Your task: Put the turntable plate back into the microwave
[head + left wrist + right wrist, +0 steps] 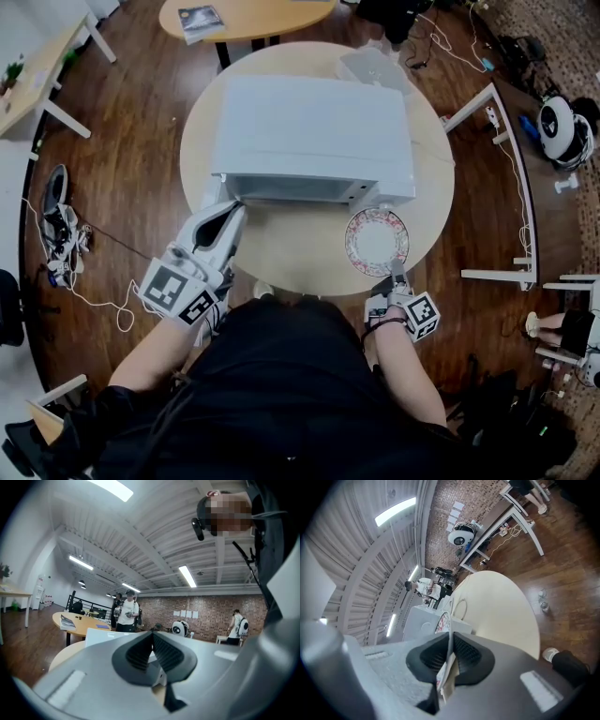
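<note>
Turntable plate (376,241) held in front of microwave (309,131).
Right claw (397,269) clenched on its rim above counter (300,262); left claw (234,207) pinched closed at microwave's front-left corner.

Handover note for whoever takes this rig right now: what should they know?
Left gripper: jaws together, at the microwave's front left corner; whether it holds the door I cannot tell.
Right gripper: shut on the plate's near rim.
Plate: above the table, in front of the microwave's right side, not yet inside.
Done: plate gripped.
Left: put it into the microwave and release.
</note>
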A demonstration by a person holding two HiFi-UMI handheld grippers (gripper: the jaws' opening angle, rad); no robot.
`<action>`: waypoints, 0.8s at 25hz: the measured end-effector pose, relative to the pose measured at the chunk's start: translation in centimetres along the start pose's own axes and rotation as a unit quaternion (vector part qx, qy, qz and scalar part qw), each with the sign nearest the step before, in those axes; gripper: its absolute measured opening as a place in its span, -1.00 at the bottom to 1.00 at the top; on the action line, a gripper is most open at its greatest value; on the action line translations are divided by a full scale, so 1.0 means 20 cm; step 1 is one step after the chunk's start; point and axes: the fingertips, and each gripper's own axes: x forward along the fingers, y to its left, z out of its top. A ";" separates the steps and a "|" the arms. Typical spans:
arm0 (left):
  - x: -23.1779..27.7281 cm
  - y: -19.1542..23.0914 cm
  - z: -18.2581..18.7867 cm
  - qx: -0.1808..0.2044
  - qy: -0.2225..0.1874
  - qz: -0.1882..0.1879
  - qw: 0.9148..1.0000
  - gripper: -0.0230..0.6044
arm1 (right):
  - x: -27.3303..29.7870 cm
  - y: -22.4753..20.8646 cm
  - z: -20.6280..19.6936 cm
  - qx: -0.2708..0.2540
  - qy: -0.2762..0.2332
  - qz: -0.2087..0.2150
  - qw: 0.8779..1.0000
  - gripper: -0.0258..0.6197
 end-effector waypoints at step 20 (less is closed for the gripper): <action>-0.05 0.02 -0.02 -0.001 0.001 0.005 1.000 -0.92 | 0.07 0.09 -0.19 -0.003 0.047 0.019 0.999 -0.86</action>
